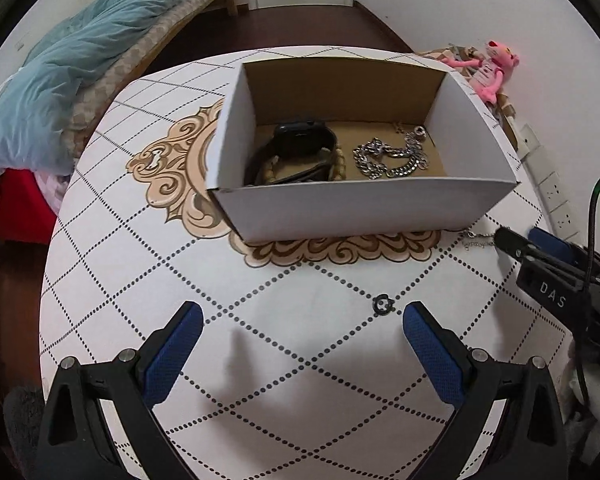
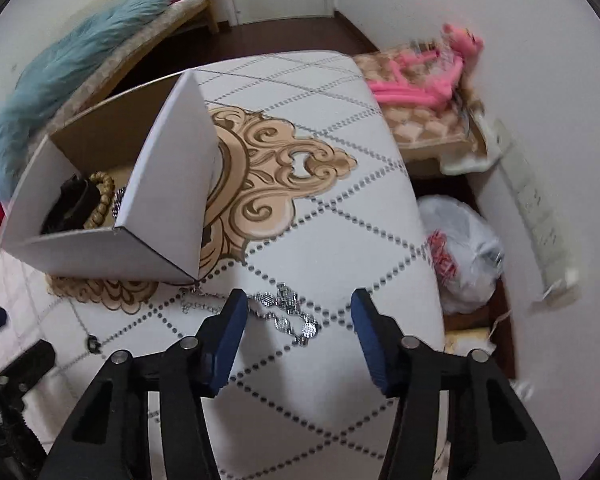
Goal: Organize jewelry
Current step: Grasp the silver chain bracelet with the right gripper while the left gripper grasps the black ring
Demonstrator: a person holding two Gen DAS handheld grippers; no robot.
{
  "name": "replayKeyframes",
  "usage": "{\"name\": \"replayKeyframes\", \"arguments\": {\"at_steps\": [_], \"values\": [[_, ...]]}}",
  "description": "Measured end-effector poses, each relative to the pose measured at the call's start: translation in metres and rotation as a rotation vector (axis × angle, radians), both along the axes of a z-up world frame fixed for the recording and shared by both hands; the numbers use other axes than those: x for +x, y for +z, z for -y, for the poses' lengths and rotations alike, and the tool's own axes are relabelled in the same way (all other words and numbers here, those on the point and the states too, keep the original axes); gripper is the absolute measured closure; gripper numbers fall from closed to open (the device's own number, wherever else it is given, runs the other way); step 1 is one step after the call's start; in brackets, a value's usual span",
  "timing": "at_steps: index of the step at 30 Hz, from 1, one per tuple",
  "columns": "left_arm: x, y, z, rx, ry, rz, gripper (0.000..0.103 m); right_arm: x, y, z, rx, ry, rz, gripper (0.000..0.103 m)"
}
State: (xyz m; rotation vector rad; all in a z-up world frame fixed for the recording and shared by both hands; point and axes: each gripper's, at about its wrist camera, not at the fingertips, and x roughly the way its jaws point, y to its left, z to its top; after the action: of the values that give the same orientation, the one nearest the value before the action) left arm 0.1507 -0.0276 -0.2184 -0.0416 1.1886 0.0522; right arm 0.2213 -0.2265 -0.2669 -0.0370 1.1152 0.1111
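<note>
My right gripper [image 2: 298,314] hangs over the silver necklace [image 2: 288,312] on the table [image 2: 340,240], jaws apart, gripping nothing.

The necklace lies just off the near right corner of the cardboard box [image 2: 172,184], its long axis running from that corner toward the table's right edge, pendants between my pads. My left gripper [image 1: 302,330] gapes empty beside a small black ring [image 1: 382,305].

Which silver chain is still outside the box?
The thin silver necklace with sparkly links, lying on the table by the box's near corner, between the right gripper's open jaws. The chunky silver chain is already inside the box.
</note>
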Motion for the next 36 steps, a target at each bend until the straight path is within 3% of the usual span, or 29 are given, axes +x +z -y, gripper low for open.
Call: {"name": "replayKeyframes", "arguments": {"at_steps": [1,2,5,13,18,22,23,27,36], "values": [[0.000,-0.001,0.001,-0.001,-0.006,-0.002,0.001,-0.001,0.001,-0.001,0.015,0.009,0.006,0.069],[-0.001,-0.002,0.002,-0.002,-0.008,-0.004,0.001,-0.002,0.002,-0.001,0.029,0.016,0.005,0.092],[0.000,-0.006,0.001,-0.011,-0.011,-0.015,0.003,-0.006,0.002,0.004,0.069,0.000,-0.023,0.099],[-0.002,-0.010,0.016,-0.042,-0.049,-0.013,0.005,-0.060,0.006,0.028,0.199,-0.092,-0.090,0.099],[0.003,-0.020,0.030,-0.040,-0.082,-0.034,0.044,-0.083,0.004,0.037,0.218,-0.144,-0.102,0.099],[0.005,-0.023,0.036,-0.027,-0.098,-0.023,0.064,-0.085,0.004,0.040,0.216,-0.159,-0.102,0.099],[0.007,-0.022,0.037,-0.022,-0.100,-0.017,0.073,-0.085,0.004,0.039,0.210,-0.157,-0.102,0.099],[0.011,-0.022,0.037,-0.030,-0.105,-0.004,0.091,-0.084,0.004,0.039,0.204,-0.156,-0.105,0.099],[0.005,-0.017,0.034,-0.069,-0.120,0.021,0.098,-0.083,0.014,0.039,0.206,-0.158,-0.093,0.099]]}}
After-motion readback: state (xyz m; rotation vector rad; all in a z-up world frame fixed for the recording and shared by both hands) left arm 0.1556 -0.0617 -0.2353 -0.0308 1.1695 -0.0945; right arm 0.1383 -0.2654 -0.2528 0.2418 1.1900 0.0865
